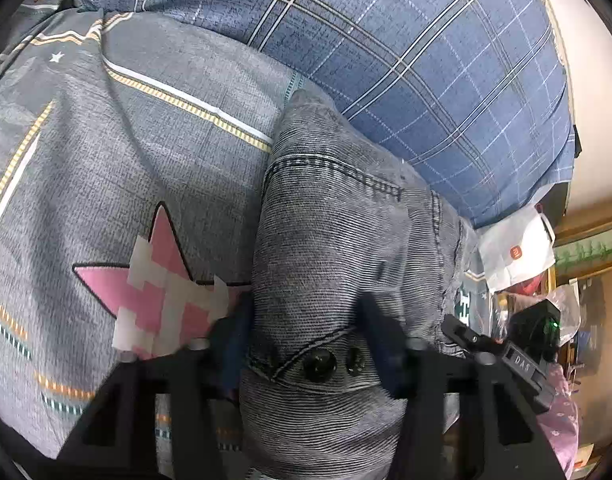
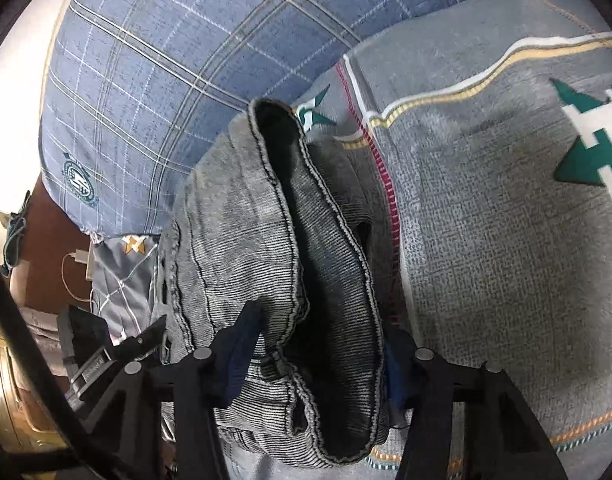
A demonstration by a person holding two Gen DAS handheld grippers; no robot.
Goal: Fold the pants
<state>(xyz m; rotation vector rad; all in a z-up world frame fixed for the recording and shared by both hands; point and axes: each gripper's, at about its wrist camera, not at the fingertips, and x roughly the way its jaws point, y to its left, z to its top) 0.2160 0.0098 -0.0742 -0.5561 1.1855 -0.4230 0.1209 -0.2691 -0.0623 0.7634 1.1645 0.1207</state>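
While each tool pinches the grey-black denim pants (image 1: 333, 240) lying bunched on the grey patterned bed cover (image 1: 106, 160), left tool (image 1: 302, 320) at the buttoned waistband, right tool (image 2: 321, 344) on a hem, keep both grips firm and lift evenly.

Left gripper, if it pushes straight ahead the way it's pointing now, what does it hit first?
The jeans. The left gripper already has the denim bunched between its jaws near two dark buttons, so it would press further into that fabric, then probably the gray bedding underneath, though depth is hard to judge.
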